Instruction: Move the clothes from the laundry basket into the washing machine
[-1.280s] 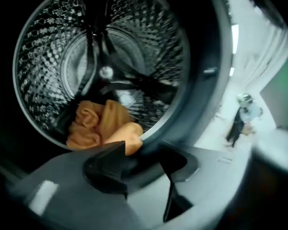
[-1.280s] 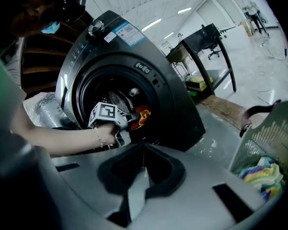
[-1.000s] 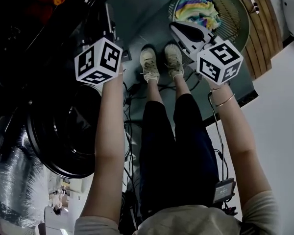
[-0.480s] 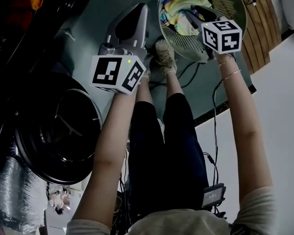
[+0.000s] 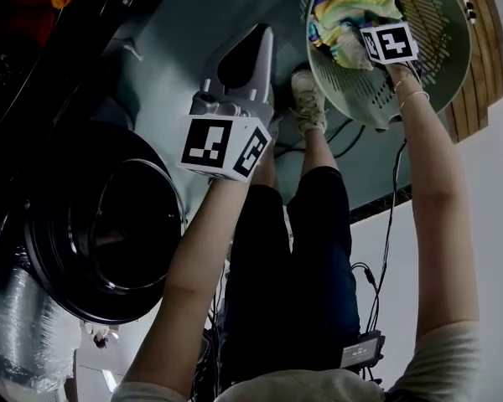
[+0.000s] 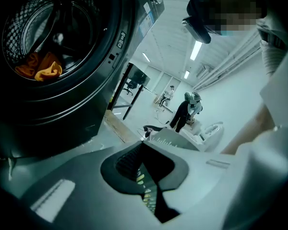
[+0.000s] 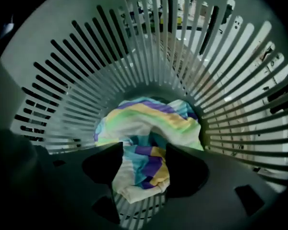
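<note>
A pale green slatted laundry basket [image 5: 440,53] stands on the floor at the top right. A cloth striped in yellow, teal and purple [image 5: 344,11] lies in it. My right gripper [image 5: 365,25] points down inside the basket. Its jaws have just been opening and now stand open, with a fold of the striped cloth [image 7: 146,128] between them in the right gripper view [image 7: 143,164]. My left gripper [image 5: 253,40] is shut and empty, out over the grey floor to the right of the washing machine [image 5: 109,224]. An orange cloth [image 6: 43,68] lies in the drum [image 6: 62,13].
The person's legs and shoes [image 5: 310,99] stand between the washing machine and the basket, with cables [image 5: 344,141] on the floor beside them. A wooden strip [image 5: 490,23] and a white wall [image 5: 469,191] lie to the right. A distant person [image 6: 185,111] shows in the left gripper view.
My right gripper has dropped into the basket and its jaws have spread over the striped cloth. The left gripper has swung away from the washing machine toward the basket.
</note>
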The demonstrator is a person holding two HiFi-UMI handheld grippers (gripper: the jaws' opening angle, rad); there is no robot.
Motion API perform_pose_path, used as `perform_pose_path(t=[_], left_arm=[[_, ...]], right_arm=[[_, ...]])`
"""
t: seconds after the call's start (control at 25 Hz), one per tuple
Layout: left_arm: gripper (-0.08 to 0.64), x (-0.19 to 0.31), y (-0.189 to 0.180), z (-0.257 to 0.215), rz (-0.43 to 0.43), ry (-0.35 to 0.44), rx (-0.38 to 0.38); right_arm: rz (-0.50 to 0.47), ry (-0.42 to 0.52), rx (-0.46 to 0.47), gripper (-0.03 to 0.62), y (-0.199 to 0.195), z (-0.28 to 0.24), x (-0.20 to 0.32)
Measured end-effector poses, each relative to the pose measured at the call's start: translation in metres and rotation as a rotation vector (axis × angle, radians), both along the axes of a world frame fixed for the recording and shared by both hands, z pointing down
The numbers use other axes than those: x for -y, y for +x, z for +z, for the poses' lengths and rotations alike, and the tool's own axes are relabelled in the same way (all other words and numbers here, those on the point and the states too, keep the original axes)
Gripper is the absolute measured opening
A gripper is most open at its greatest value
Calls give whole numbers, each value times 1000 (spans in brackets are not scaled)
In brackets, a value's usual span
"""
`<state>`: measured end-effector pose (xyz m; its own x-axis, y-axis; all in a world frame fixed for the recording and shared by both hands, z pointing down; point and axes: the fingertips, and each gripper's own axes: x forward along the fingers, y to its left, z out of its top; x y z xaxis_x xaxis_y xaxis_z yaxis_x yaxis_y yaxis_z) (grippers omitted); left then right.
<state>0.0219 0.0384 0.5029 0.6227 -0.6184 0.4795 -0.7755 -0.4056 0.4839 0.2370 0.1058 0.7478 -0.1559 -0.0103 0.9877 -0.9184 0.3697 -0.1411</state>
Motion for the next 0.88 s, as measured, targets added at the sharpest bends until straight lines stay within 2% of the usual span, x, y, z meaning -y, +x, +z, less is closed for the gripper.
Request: perform_pose_path(t=[0.08,0.12,0.2,0.36,0.52,0.72,0.88], left_arm=[[9,0,-1,3,-3,-11,-15],[11,1,-1,3,-6,-13,-27],[9,2,1,-2,-15,-4,-44],[9,0,7,-15,-15,2,-64],[11,-8,20,-27,1,-32,-102],[11,-26,43,-48,91,-46,-140],[17,-38,47,-65,160,-49,-124]], right_arm=[[28,-5,-30,264,2,8,-4],[40,0,-44,208,3,9,-5],[64,8,-53,54,4,6,-9],[162,68,40,41,-8,-23,-13],[275,177,197,38,-26,-82,-8],[363,319,340,37,-42,-167,5],[389,444,423,37,-59,-237,17]])
